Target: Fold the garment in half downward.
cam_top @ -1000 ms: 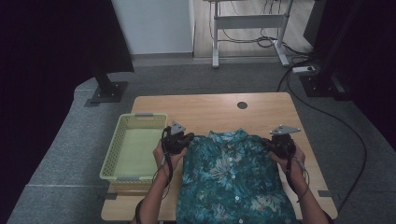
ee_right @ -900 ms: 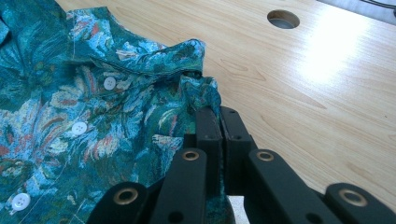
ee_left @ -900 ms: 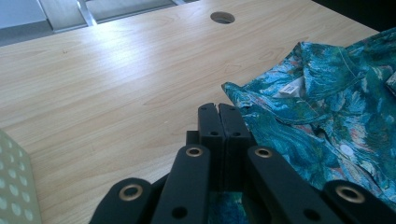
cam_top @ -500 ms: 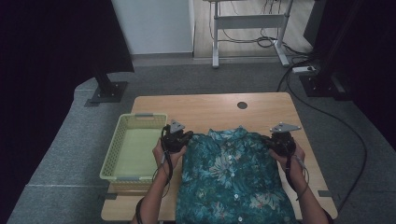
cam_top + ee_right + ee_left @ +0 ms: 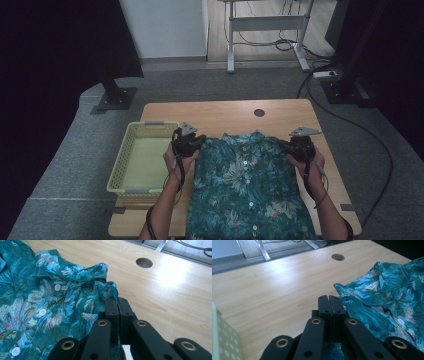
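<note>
- So there's a teal floral-print button-up shirt lying face-up on the light wooden surface, collar pointing away from the person and the hem running off the near edge toward them.
- Left tongs sit at the shirt's left shoulder corner. In the left gripper view the jaws are pressed together, with a bit of teal cloth visible low between the linkage arms, so I'd say they're clamped on the shoulder edge.
- Right tongs mirror that at the right shoulder. The right gripper view is clearer: the jaws are closed with a bunched fold of the fabric pinched right at the tips.
- The key relation: the shirt's long axis runs collar-to-hem, straight toward the person, and the two tongs hold the far end of it, one on each side of the collar. Each hand is equally close to its own corner, so neither one leads.
- My guess is whatever comes next (lifting, pulling flat, or folding the top down) has to move both tongs together along that axis, otherwise the shirt skews.
- A pale yellow-green perforated plastic basket sits just left of the left hand, beside the shirt but not touching it as far as I can tell. Looks empty.
- A round cable hole is in the surface beyond the collar, well clear of the cloth.
</note>
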Tool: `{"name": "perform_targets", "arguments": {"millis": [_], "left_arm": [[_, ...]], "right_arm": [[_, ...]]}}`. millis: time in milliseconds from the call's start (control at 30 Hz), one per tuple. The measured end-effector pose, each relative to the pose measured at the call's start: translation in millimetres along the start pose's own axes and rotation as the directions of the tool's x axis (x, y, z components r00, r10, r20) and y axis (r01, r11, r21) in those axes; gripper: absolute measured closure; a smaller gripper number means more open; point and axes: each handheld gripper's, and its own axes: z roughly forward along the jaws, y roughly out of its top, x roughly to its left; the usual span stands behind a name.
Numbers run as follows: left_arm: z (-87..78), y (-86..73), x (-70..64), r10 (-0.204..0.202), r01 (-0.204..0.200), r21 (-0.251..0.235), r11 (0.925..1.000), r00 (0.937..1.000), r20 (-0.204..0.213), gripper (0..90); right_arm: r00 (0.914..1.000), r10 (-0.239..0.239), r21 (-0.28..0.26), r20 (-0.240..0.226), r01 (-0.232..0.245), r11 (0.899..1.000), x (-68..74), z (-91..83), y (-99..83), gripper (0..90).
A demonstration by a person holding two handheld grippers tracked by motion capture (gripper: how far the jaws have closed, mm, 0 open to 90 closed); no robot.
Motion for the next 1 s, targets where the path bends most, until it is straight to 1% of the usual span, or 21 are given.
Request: {"name": "perform_targets", "arguments": {"millis": [67,167,333,433,533,600,767,800,867,933,1000], "left_arm": [[-2.1,3.8,-0.1,0.002,-0.002,-0.008,1.0000,1.0000,-0.001,89.5],[-4.2,4.3,-2.5,0.009,-0.009,-0.009,0.9999,1.0000,-0.003,89.5],[-8.4,0.1,-3.7,0.011,-0.011,-0.007,0.9999,0.9999,-0.007,89.4],[-11.3,0.6,-3.5,0.012,-0.012,-0.011,0.9999,0.9999,-0.010,89.5],[-12.9,5.0,-1.4,0.023,-0.023,-0.012,0.9997,0.9995,-0.022,89.5],[-12.8,6.9,-0.1,0.021,-0.021,-0.016,0.9997,0.9995,-0.023,89.5],[-11.7,16.6,5.9,0.021,-0.021,-0.019,0.9996,0.9991,-0.036,89.5],[-12.8,21.5,6.2,0.017,-0.018,-0.020,0.9996,0.9990,-0.041,89.5],[-14.6,23.5,5.2,0.015,-0.017,-0.029,0.9994,0.9991,-0.039,89.5],[-18.5,26.1,1.3,0.037,-0.038,-0.028,0.9989,0.9983,-0.046,89.5],[-21.0,24.2,-0.5,0.035,-0.037,-0.032,0.9988,0.9983,-0.046,89.5]], "right_arm": [[1.0000,-0.001,-0.009,0.005,0.001,1.000,-0.8,-1.4,4.8,87.1],[1.0000,-0.006,-0.017,0.007,0.006,1.000,0.3,-4.7,8.9,87.1],[0.9999,-0.008,-0.018,0.013,0.008,1.000,3.1,-9.5,6.8,87.1],[0.9998,-0.010,-0.014,0.018,0.010,1.000,3.6,-11.8,6.0,87.1],[0.9996,-0.010,-0.013,0.026,0.010,1.000,2.9,-13.2,8.5,87.1],[0.9995,-0.014,-0.015,0.029,0.014,1.000,2.5,-13.2,10.1,87.1],[0.9989,-0.021,-0.034,0.043,0.023,0.999,1.0,-13.4,24.8,87.1],[0.9988,-0.018,-0.041,0.045,0.020,0.999,0.9,-13.8,26.9,87.1],[0.9987,-0.015,-0.047,0.048,0.018,0.999,0.8,-14.6,28.8,87.1],[0.9983,-0.018,-0.052,0.055,0.021,0.998,3.9,-18.0,33.3,87.1],[0.9983,-0.021,-0.056,0.055,0.024,0.998,6.1,-20.6,33.7,87.1]]}}
